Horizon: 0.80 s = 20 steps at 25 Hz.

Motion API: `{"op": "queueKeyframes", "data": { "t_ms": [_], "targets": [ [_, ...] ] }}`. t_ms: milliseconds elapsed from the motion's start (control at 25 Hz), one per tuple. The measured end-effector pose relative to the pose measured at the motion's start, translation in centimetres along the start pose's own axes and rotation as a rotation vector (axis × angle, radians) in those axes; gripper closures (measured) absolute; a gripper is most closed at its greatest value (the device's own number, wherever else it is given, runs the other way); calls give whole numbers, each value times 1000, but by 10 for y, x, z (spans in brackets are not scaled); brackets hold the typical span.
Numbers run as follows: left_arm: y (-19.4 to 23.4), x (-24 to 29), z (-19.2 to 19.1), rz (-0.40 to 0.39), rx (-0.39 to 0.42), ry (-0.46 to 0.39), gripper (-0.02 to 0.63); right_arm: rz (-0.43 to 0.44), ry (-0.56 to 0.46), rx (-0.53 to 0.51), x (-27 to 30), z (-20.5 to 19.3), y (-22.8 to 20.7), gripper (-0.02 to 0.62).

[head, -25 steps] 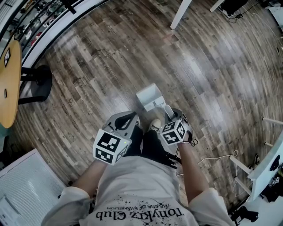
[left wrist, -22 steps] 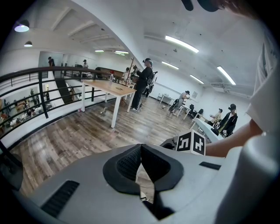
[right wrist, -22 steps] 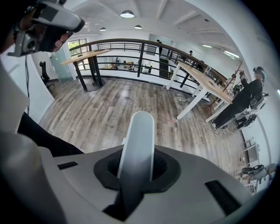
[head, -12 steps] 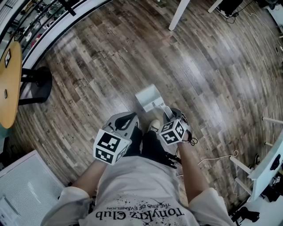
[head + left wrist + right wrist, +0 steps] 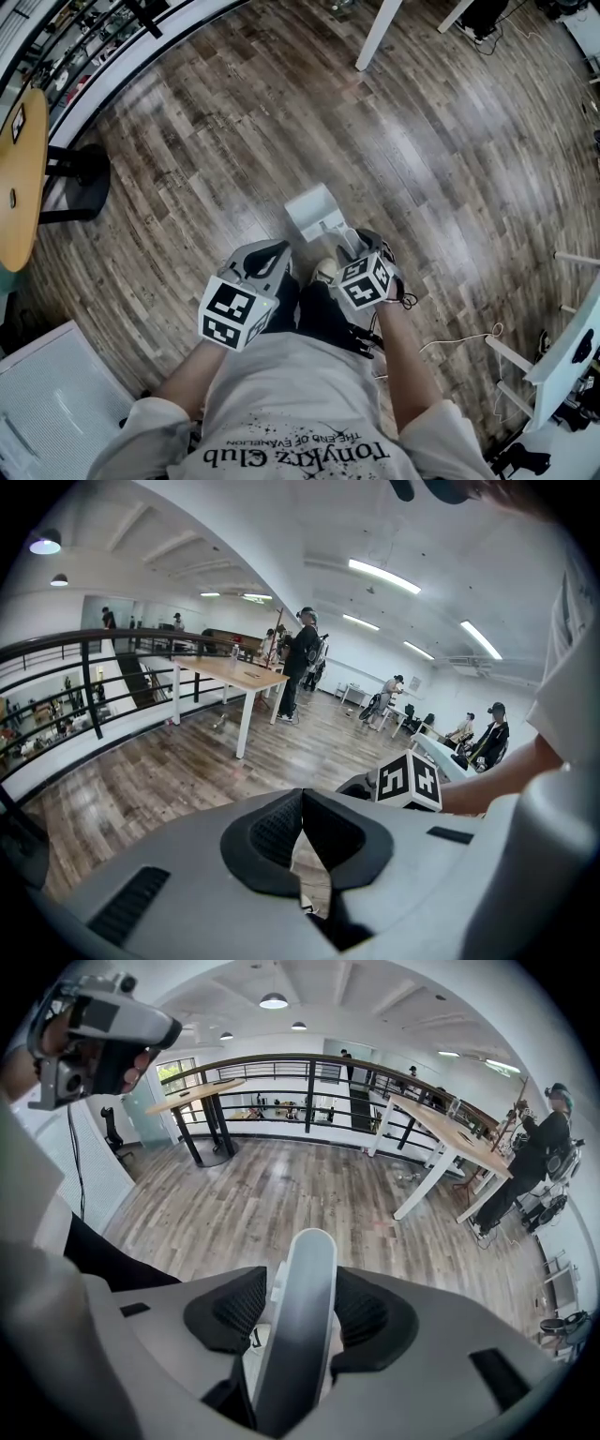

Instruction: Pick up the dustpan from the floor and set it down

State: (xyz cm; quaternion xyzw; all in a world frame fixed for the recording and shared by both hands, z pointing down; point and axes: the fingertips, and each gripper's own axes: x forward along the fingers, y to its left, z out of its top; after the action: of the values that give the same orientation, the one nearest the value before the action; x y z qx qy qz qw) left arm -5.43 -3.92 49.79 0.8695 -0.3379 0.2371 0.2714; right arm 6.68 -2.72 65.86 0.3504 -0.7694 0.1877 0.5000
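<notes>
The white dustpan point(image 5: 311, 211) lies on the wooden floor just ahead of the person's feet. Its handle point(image 5: 302, 1316) rises between the jaws of my right gripper point(image 5: 354, 242), which points steeply down at it. Those jaws have just been opening and now stand apart, the pads point(image 5: 234, 1312) a little clear of the handle on both sides. My left gripper point(image 5: 272, 251) hovers beside the left leg, jaws shut with nothing between them; in the left gripper view its tips point(image 5: 300, 799) meet.
A round wooden table point(image 5: 19, 178) on a black base point(image 5: 80, 178) stands at the left. White table legs point(image 5: 375, 37) are at the top, white furniture point(image 5: 562, 347) and a floor cable point(image 5: 459, 337) at the right. A white panel point(image 5: 56, 403) lies lower left.
The dustpan sits slightly lower and looks smaller in the head view. The right gripper has shifted a little toward it. The left gripper has stayed put.
</notes>
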Motion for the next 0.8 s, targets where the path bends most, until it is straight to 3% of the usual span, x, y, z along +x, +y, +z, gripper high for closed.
{"op": "queueKeyframes", "data": {
  "t_ms": [800],
  "targets": [
    [-31,-16,9,-4,35,-44,583,-51,-179,85,-69,35,-9,353]
  ]
}}
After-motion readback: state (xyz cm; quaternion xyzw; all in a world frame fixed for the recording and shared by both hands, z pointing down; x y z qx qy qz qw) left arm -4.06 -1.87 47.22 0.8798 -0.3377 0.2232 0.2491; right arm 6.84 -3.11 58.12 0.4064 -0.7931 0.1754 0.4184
